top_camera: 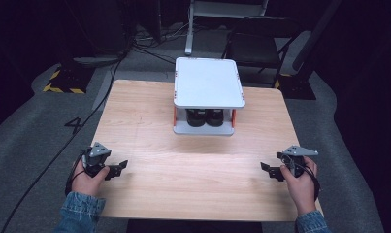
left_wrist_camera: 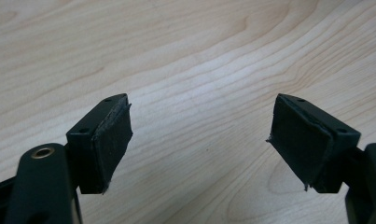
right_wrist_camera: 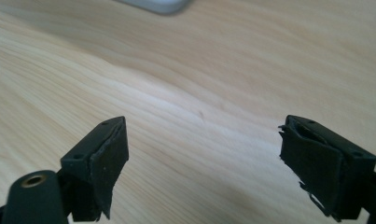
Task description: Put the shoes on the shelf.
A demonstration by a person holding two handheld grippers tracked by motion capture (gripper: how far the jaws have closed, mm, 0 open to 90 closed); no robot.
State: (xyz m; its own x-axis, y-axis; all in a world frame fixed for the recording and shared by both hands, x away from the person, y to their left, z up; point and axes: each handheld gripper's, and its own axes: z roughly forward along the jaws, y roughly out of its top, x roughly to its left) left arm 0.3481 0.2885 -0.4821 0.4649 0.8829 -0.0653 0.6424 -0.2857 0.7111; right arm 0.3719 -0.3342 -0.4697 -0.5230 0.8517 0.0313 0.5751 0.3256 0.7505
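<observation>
Shelf (top_camera: 208, 82) top hides most of dark objects (top_camera: 205, 117).

White two-tier shelf (top_camera: 209, 82) at table's far middle; dark round items (top_camera: 205, 117) on lower tier.

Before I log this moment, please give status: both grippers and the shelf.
Left hand-held gripper open, empty. Right hand-held gripper open, empty. White two-level shelf untouched, dark round objects underneath.

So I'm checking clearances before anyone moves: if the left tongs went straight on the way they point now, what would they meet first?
Probably nothing but bare wooden table: the left tongs stand open, aimed across toward the right tongs far off. Depth is unclear.
</observation>
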